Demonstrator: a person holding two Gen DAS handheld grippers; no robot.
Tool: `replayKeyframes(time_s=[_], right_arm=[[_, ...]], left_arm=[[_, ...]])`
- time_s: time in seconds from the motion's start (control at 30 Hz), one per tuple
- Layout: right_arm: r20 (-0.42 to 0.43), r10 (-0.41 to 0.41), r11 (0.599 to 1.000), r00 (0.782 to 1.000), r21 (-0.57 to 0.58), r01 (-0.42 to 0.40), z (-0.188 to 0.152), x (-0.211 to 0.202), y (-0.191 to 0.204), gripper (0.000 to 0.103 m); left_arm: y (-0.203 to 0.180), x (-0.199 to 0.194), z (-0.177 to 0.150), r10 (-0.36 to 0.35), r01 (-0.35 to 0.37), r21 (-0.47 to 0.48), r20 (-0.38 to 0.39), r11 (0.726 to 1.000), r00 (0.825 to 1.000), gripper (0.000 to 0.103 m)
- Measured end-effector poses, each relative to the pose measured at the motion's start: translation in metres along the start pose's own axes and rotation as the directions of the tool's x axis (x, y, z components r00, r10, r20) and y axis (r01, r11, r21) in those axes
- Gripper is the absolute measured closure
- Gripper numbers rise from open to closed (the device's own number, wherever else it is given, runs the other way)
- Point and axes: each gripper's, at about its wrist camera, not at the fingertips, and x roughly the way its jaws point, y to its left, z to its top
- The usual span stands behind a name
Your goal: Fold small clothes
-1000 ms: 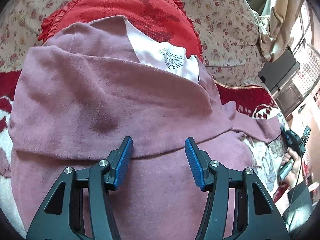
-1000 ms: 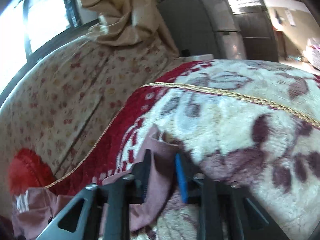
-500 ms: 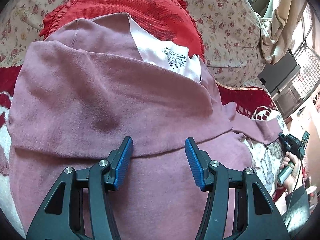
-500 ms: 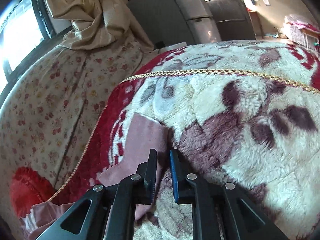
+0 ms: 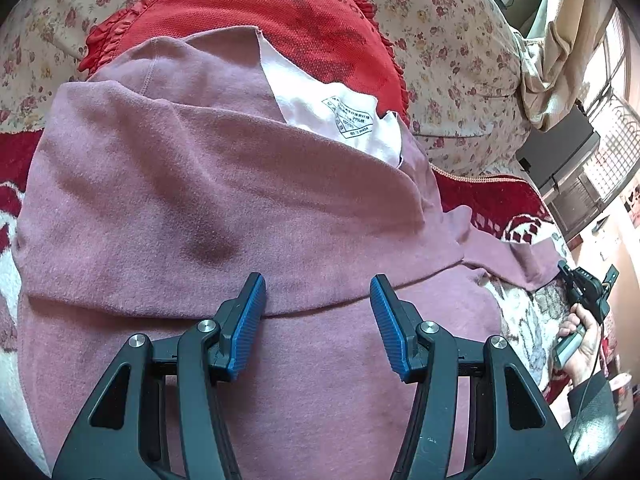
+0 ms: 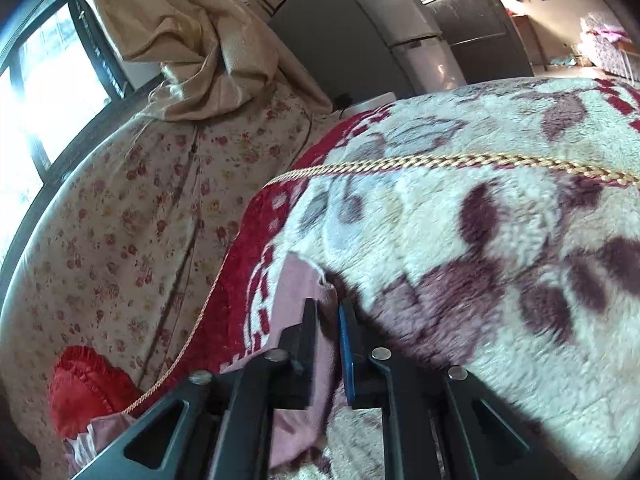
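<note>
A dusty-pink garment (image 5: pixel 200 208) lies spread on a patterned blanket, partly folded over itself, with its white lining and printed label (image 5: pixel 348 120) showing at the top. My left gripper (image 5: pixel 316 312) hovers open just above the folded edge, holding nothing. In the right wrist view my right gripper (image 6: pixel 328 312) is shut on the end of the garment's pink sleeve (image 6: pixel 292 292), at the blanket's surface. The right gripper also shows in the left wrist view (image 5: pixel 584 284), held in a hand at the sleeve's tip.
A red frilled cushion (image 5: pixel 280 20) lies behind the garment against a floral sofa back (image 6: pixel 140 220). The fleece blanket (image 6: pixel 480 220) has a gold cord trim (image 6: pixel 440 160). A beige curtain (image 6: pixel 192 60), window and dark cabinet stand beyond.
The right gripper's jaws have narrowed on the sleeve end and it has shifted slightly along the blanket. The left gripper has drifted a little, still open above the fold.
</note>
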Motion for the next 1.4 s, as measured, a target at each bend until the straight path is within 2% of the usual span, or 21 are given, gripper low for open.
replayKeyframes(time_s=[0.07,0.13,0.23,0.3,0.37,0.43,0.47,0.53,0.67,0.8,0.93,1.03,1.17,1.23,1.27,1.3,1.37,1.4], right_arm=[[-0.006,0.029,0.999,1.0,-0.021,-0.029,-0.002,-0.001,0.014,0.1],[-0.025,0.095,0.994,0.995,-0.044,-0.096,-0.008,-0.003,0.039,0.1],[-0.091,0.207,0.973,0.974,-0.09,-0.215,-0.027,-0.001,0.087,0.1],[-0.164,0.296,0.944,0.941,-0.098,-0.314,-0.048,0.004,0.124,0.1],[-0.231,0.35,0.917,0.908,-0.112,-0.383,-0.072,0.009,0.158,0.1],[-0.316,0.409,0.88,0.856,-0.112,-0.462,-0.105,0.015,0.197,0.1],[-0.349,0.42,0.867,0.837,-0.117,-0.484,-0.12,0.016,0.212,0.1],[-0.428,0.43,0.837,0.795,-0.141,-0.529,-0.157,0.022,0.247,0.1],[-0.55,0.413,0.78,0.726,-0.199,-0.594,-0.221,0.021,0.295,0.1],[-0.624,0.389,0.71,0.678,-0.266,-0.652,-0.273,0.006,0.319,0.1],[-0.662,0.354,0.624,0.661,-0.359,-0.694,-0.307,-0.013,0.333,0.1],[-0.66,0.374,0.573,0.652,-0.388,-0.722,-0.315,-0.026,0.339,0.1],[-0.674,0.356,0.549,0.648,-0.41,-0.728,-0.32,-0.029,0.338,0.1],[-0.677,0.331,0.553,0.657,-0.425,-0.717,-0.32,-0.027,0.339,0.099],[-0.683,0.317,0.552,0.658,-0.431,-0.714,-0.321,-0.027,0.339,0.097],[-0.694,0.312,0.55,0.649,-0.425,-0.719,-0.321,-0.028,0.337,0.095],[-0.715,0.293,0.54,0.634,-0.424,-0.727,-0.318,-0.03,0.335,0.082],[-0.722,0.284,0.531,0.631,-0.429,-0.731,-0.316,-0.031,0.332,0.08]], left_arm=[[0.0,0.0,0.001,-0.005,0.005,-0.003,0.004,1.0,1.0,0.049],[-0.001,0.0,0.002,-0.015,0.015,-0.006,0.006,1.0,1.0,0.049],[-0.002,-0.002,0.005,-0.038,0.038,-0.011,0.016,0.999,0.999,0.049],[-0.002,-0.003,0.006,-0.065,0.065,-0.023,0.022,0.998,0.998,0.049],[0.0,-0.004,0.008,-0.101,0.102,-0.046,0.022,0.994,0.995,0.049],[0.003,-0.006,0.01,-0.125,0.127,-0.072,0.024,0.989,0.992,0.049],[0.005,-0.007,0.011,-0.129,0.131,-0.081,0.025,0.988,0.991,0.049],[0.011,-0.009,0.012,-0.139,0.141,-0.109,0.025,0.984,0.99,0.049],[0.02,-0.009,0.015,-0.191,0.191,-0.169,0.016,0.967,0.981,0.049],[0.022,-0.006,0.016,-0.239,0.234,-0.199,-0.002,0.952,0.971,0.049],[0.014,0.007,0.015,-0.287,0.27,-0.195,-0.066,0.943,0.956,0.049],[0.004,0.014,0.013,-0.303,0.284,-0.168,-0.101,0.944,0.948,0.049],[0.004,0.016,0.011,-0.295,0.277,-0.16,-0.108,0.948,0.949,0.049],[0.007,0.017,0.011,-0.294,0.275,-0.165,-0.108,0.947,0.95,0.049],[0.008,0.018,0.011,-0.295,0.275,-0.165,-0.108,0.947,0.949,0.049],[0.008,0.019,0.011,-0.293,0.274,-0.162,-0.11,0.948,0.95,0.049],[0.007,0.019,0.011,-0.288,0.27,-0.151,-0.109,0.951,0.951,0.049],[0.006,0.02,0.011,-0.284,0.268,-0.144,-0.11,0.953,0.952,0.049]])
